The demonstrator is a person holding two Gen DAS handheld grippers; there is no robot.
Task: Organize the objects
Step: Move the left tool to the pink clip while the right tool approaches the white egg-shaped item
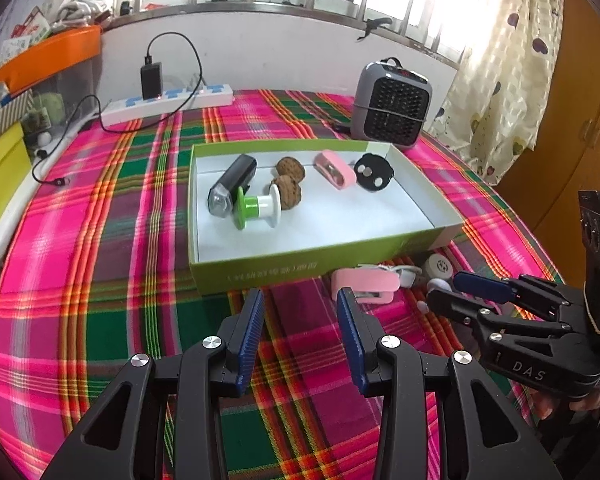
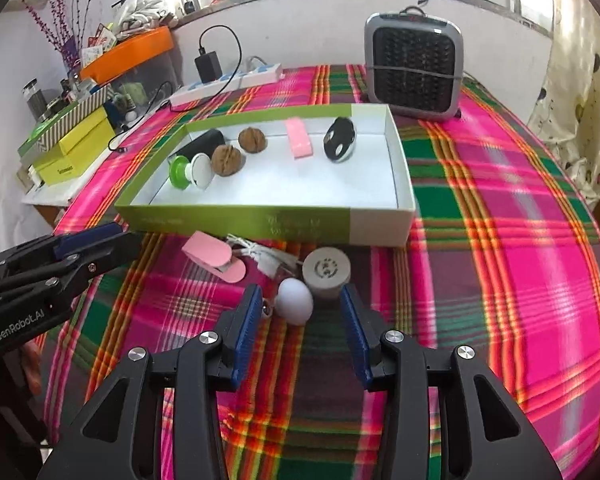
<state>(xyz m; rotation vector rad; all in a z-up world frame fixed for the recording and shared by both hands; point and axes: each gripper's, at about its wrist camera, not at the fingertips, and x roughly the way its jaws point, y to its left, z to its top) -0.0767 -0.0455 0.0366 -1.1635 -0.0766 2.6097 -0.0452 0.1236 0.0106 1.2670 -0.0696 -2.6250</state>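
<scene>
A green-walled shallow box (image 1: 300, 270) (image 2: 236, 220) sits on the plaid cloth. Inside lie a black bike light (image 1: 232, 184), a green and white spool (image 1: 258, 208) (image 2: 190, 170), two walnuts (image 1: 288, 191) (image 2: 227, 160), a pink case (image 1: 335, 170) (image 2: 299, 138) and a black round device (image 1: 373, 171) (image 2: 340, 140). In front of the box lie a pink clip (image 1: 364, 286) (image 2: 216, 260), a white cord bundle (image 2: 260, 254), a grey round cap (image 2: 326, 270) and a white egg (image 2: 295, 301). My right gripper (image 2: 298, 320) is open around the egg. My left gripper (image 1: 300, 316) is open and empty, just left of the pink clip.
A grey fan heater (image 1: 392, 106) (image 2: 414, 66) stands behind the box. A power strip with a black charger (image 1: 168, 100) (image 2: 224, 80) lies at the back left. Yellow and green boxes (image 2: 72, 148) stand at the left table edge. A curtain (image 1: 508, 72) hangs at right.
</scene>
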